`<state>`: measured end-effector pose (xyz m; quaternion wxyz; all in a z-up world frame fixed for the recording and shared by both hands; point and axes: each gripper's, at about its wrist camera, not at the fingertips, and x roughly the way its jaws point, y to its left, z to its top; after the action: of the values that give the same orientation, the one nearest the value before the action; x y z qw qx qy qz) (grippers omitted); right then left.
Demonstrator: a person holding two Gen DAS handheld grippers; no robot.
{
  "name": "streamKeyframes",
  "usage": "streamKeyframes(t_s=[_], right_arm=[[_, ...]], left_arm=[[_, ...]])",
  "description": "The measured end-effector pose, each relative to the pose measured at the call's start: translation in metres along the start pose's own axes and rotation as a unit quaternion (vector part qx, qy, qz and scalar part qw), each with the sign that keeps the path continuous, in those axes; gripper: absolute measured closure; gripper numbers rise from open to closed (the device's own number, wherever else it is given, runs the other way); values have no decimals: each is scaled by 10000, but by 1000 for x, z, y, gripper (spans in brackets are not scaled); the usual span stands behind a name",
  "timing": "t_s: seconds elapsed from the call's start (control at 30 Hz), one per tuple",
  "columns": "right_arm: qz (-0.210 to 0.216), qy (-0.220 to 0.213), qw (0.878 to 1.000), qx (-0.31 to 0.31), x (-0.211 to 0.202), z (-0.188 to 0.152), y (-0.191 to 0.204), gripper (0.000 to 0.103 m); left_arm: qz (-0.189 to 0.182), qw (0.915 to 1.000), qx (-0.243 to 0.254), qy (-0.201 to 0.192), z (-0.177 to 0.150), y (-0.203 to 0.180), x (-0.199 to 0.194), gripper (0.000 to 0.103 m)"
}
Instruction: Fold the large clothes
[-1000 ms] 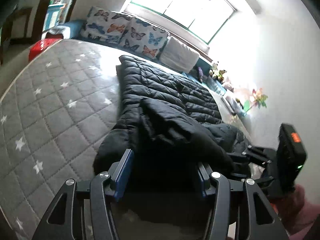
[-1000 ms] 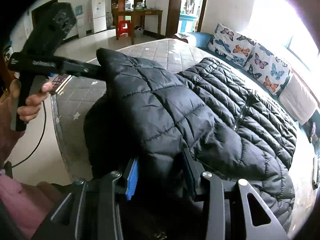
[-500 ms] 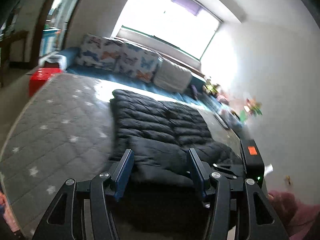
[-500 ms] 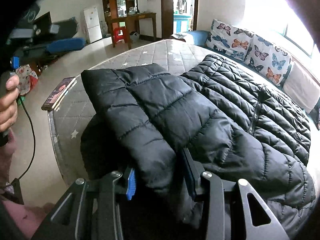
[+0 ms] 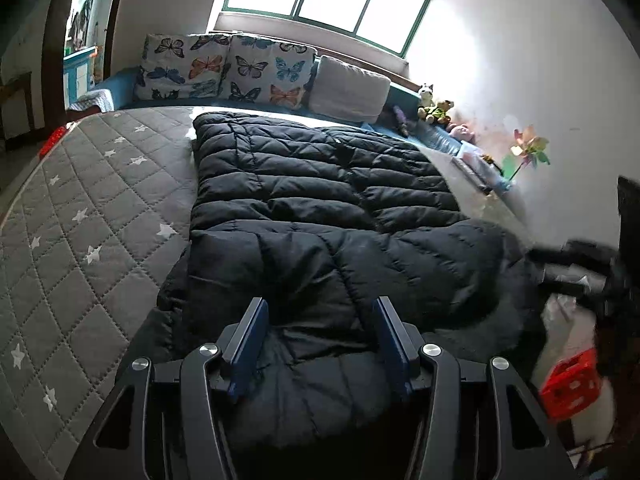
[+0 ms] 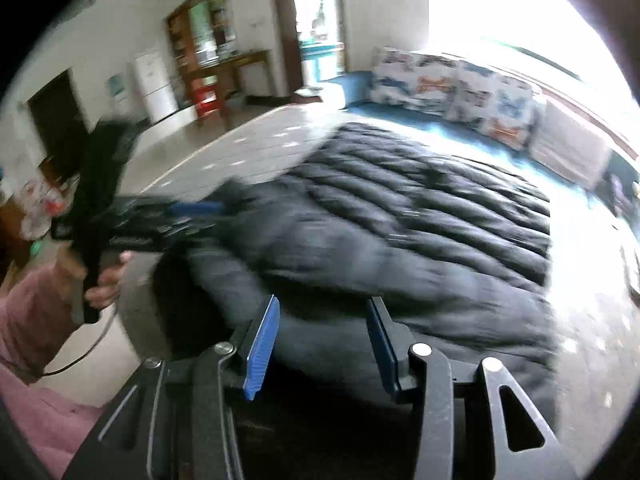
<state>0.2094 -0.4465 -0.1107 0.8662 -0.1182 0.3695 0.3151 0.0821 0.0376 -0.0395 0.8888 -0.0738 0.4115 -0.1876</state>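
Black jacket spread on grey mattress, near end folded over. Left gripper released above it; right gripper just loosening, gripping nothing.

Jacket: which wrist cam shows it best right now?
Left wrist. The jacket is sharp there, spread on the mattress, near end folded over, quilting and edges clear. The right wrist view shows the same jacket motion-blurred, with its near end partly behind the gripper fingers.
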Motion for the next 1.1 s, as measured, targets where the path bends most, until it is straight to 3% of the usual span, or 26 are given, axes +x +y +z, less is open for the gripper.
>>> streamKeyframes(t_s=[0.13,0.3,0.43,0.57,0.67,0.73,0.8,0.87,0.9,0.93,1.0,1.03,1.1], right_arm=[[-776,220,9953,532,9,-11,-62,53],[-883,427,9903,988,33,-34,-101,53],[-781,414,9871,1336,52,-58,-109,51],[-887,256,9873,1291,44,-61,-103,51],[-1017,237,9868,1241,40,-58,-105,51],[-1084,167,9869,1182,34,-53,-103,50],[-1045,61,9878,1149,28,-47,-101,50],[-1000,-3,9892,1075,26,-41,-97,50],[-989,-16,9896,1046,25,-40,-95,50],[-979,-23,9900,1017,25,-38,-93,50],[-1005,-2,9908,904,25,-36,-87,50],[-1030,18,9910,855,26,-34,-85,50],[-1054,20,9912,801,26,-32,-82,50]], left_arm=[[328,9991,265,22,-1,-5,11,45],[456,9983,374,0,1,-1,18,45],[375,9989,275,-68,3,4,17,45],[443,9985,199,-253,5,3,-8,45],[900,9942,152,-564,5,9,-30,32],[1175,9909,53,-646,6,18,-35,29],[1030,9935,-156,-468,8,32,-30,29],[667,9971,-256,-266,9,41,-19,38],[561,9979,-243,-203,8,42,-14,46],[462,9987,-178,-132,7,42,-8,62],[549,9983,0,-200,7,36,-2,73],[669,9972,115,-302,7,31,-2,84],[800,9947,243,-591,13,23,-12,88]])
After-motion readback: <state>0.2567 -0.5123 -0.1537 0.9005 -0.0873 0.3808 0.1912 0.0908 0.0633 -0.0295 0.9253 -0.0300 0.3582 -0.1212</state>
